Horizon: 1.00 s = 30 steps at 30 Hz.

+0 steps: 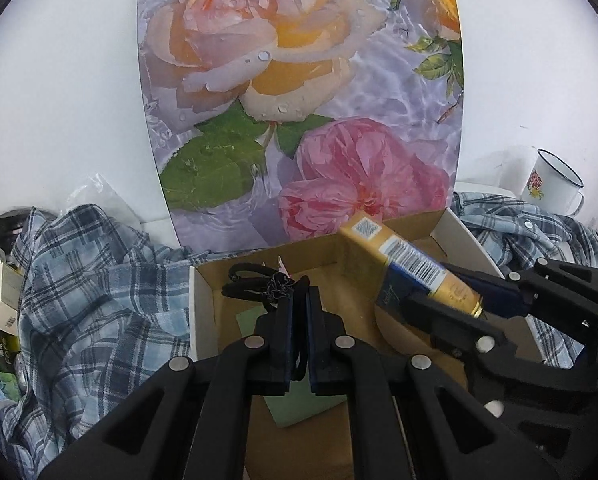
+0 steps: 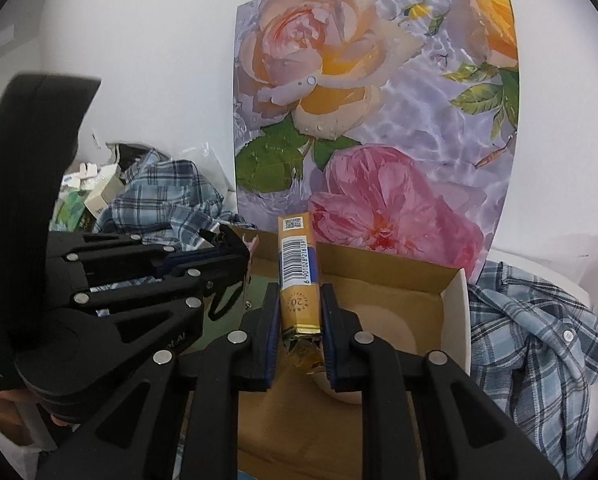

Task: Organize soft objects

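Over the cardboard box [image 2: 455,300], the right gripper [image 2: 301,320] pinches a gold pack [image 2: 299,276], and the left gripper [image 1: 299,312] pinches black straps [image 1: 259,284]; both could snag on its wall.

A floral rose-print board [image 1: 299,100] stands upright against the white wall behind the work area, a white enamel mug [image 1: 555,182] with a dark rim and flower motif sits at far right, and small cartons [image 1: 5,296] lie at far left.
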Each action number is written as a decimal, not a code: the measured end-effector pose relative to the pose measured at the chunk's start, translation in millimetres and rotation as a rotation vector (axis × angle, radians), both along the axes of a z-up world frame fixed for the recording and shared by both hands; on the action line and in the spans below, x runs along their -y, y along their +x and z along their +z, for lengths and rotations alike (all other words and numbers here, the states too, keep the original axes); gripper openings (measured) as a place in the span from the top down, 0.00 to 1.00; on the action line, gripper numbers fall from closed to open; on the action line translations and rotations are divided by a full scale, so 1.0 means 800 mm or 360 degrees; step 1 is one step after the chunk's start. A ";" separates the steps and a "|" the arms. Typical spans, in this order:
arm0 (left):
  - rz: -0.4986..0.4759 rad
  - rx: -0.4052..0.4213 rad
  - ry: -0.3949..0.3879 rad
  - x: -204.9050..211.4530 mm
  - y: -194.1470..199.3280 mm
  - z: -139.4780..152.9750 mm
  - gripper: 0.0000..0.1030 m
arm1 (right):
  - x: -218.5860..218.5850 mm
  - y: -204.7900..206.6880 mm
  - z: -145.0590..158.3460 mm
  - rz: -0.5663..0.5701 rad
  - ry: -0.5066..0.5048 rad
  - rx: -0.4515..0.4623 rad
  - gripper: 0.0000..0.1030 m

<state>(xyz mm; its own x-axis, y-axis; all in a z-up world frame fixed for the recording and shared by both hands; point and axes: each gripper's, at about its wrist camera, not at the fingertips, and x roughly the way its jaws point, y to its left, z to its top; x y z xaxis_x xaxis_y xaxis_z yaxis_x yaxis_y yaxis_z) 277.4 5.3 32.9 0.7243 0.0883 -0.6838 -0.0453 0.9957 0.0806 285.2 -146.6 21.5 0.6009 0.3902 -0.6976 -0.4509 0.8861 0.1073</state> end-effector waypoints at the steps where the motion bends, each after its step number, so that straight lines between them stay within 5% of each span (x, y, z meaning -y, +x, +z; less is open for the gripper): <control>1: 0.0016 0.0006 0.0004 -0.002 0.001 0.000 0.94 | -0.003 0.001 -0.001 0.0001 -0.0028 0.0000 0.73; 2: 0.0034 0.0005 0.0008 -0.004 0.001 0.001 0.94 | -0.005 0.002 -0.002 -0.0011 -0.0056 0.0004 0.64; 4: 0.0105 -0.0005 0.0028 -0.012 0.003 0.005 0.74 | -0.003 0.005 -0.002 -0.0086 -0.0102 0.0014 0.45; 6: 0.0187 0.0060 0.0056 -0.021 -0.002 0.012 0.18 | 0.006 0.008 0.000 -0.0143 -0.0103 0.0017 0.32; 8: 0.0202 0.0124 0.0015 -0.032 -0.008 0.021 0.01 | 0.016 0.008 0.006 -0.0178 -0.0085 0.0030 0.15; 10: 0.0177 0.0171 -0.0069 -0.041 -0.014 0.031 0.00 | 0.026 0.007 0.014 -0.0201 -0.0042 0.0064 0.00; 30: 0.0130 0.0457 -0.0017 -0.038 -0.070 0.116 0.00 | 0.025 -0.033 0.093 -0.0205 -0.0063 0.0428 0.00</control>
<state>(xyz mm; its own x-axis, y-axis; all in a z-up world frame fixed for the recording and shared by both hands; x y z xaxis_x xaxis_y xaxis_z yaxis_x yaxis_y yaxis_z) 221.4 35.5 125.8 0.8789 0.1482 -0.4534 -0.1448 0.9886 0.0423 258.5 -166.6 95.6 0.8091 0.2744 -0.5196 -0.3420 0.9390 -0.0367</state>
